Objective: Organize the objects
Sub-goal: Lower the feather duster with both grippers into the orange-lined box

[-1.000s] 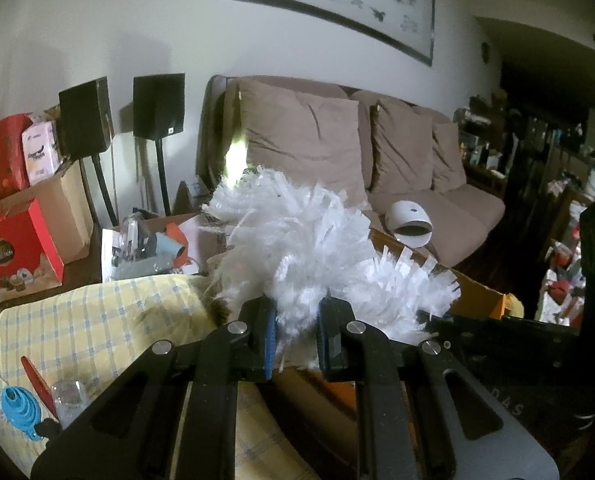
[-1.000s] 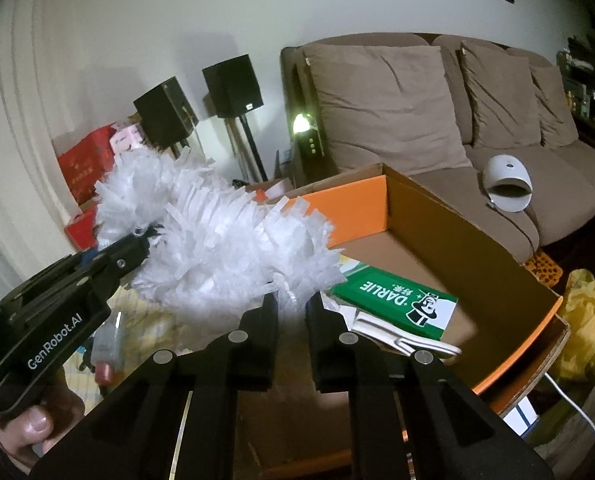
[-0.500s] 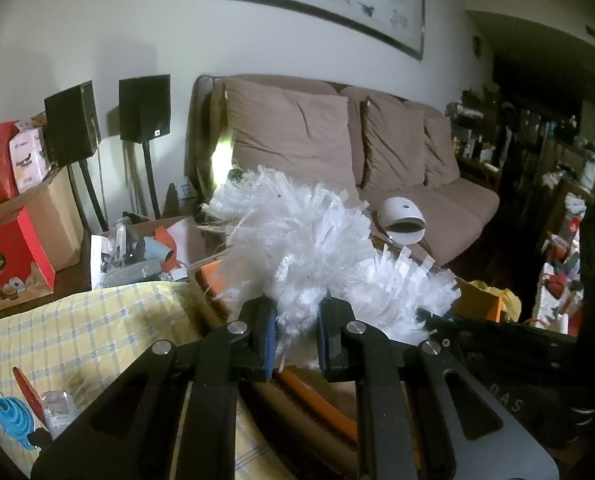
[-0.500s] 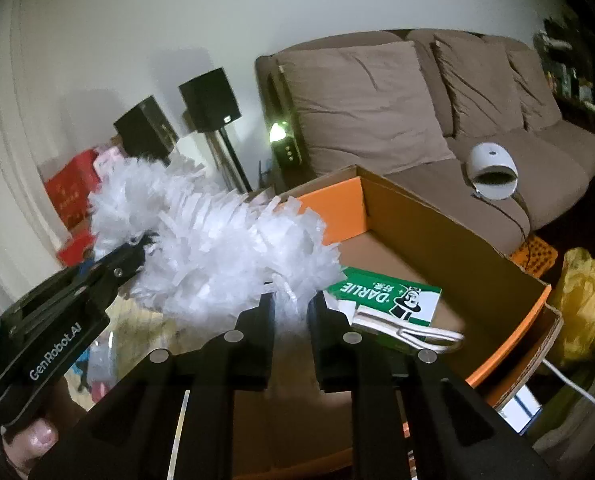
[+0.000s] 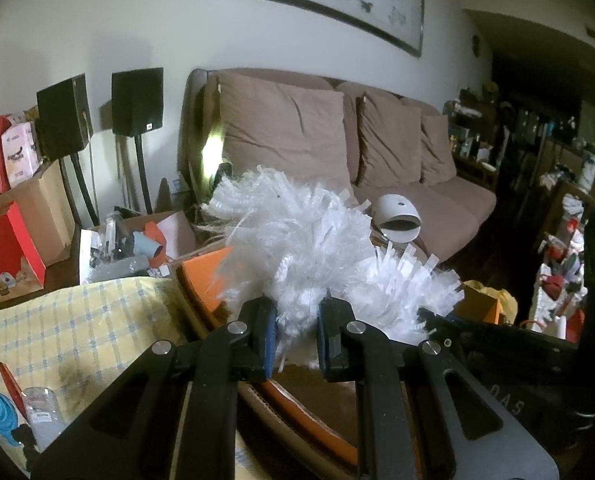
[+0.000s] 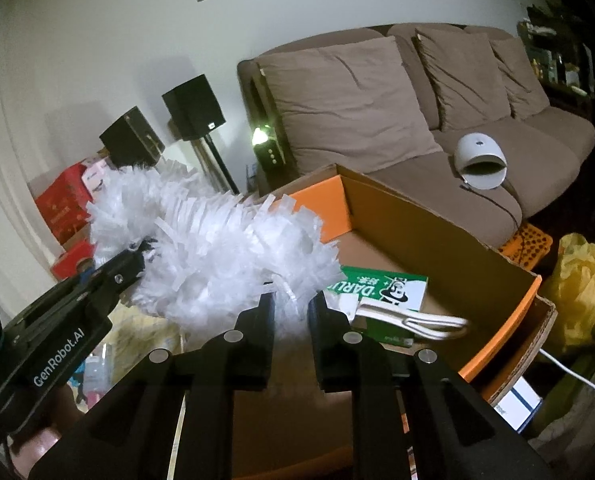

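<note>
Both ends gripped: left gripper (image 5: 296, 334) and right gripper (image 6: 291, 322) pinched narrow on the white fluffy duster (image 6: 217, 248), suspended over the near rim of the orange cardboard box (image 6: 501, 320). Advisable: lower level, clear the rim, release together inside beside green carton (image 6: 381, 290).

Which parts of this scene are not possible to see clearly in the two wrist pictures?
- Left wrist view: the cardboard box interior is hidden behind the white duster.
- Both views: where the left gripper and right gripper pinch the duster is buried in its strips.
- Right wrist view: the green Darlie carton is partly covered by the duster and white handles.
- Left wrist view: the shelves at right are too dark.
</note>
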Demonstrator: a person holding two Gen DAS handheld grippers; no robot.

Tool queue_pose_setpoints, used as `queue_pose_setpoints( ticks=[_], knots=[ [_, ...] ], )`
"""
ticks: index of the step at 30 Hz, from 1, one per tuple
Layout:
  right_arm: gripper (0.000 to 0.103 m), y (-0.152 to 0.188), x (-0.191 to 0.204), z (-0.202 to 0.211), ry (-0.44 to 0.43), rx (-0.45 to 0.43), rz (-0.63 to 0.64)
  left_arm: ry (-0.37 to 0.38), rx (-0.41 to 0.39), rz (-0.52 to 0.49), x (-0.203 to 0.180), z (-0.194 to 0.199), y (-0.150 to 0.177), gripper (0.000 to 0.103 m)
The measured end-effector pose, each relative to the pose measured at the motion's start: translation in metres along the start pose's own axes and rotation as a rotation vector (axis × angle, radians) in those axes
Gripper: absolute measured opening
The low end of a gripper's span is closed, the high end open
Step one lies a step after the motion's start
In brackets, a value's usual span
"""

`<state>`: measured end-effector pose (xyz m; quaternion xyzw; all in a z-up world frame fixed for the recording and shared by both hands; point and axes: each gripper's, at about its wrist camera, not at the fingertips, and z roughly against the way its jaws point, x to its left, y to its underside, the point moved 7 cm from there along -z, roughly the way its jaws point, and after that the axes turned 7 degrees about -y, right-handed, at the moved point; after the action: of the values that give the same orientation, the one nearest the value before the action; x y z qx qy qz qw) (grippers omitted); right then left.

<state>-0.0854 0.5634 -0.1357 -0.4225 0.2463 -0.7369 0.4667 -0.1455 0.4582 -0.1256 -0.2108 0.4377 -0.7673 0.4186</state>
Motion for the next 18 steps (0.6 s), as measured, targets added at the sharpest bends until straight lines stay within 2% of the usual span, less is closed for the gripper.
queue_pose_setpoints(
  ticks=[13,18],
  knots=[
    [0.015,0.006,-0.003,-0.009,0.024,0.016,0.003,0.014,0.039,0.028,0.007,-0.009,0.013,0.015],
    [0.015,0.005,-0.004,-0.009,0.032,0.011,0.007,0.02,0.025,0.025,0.002,-0.007,0.01,0.015]
  ],
)
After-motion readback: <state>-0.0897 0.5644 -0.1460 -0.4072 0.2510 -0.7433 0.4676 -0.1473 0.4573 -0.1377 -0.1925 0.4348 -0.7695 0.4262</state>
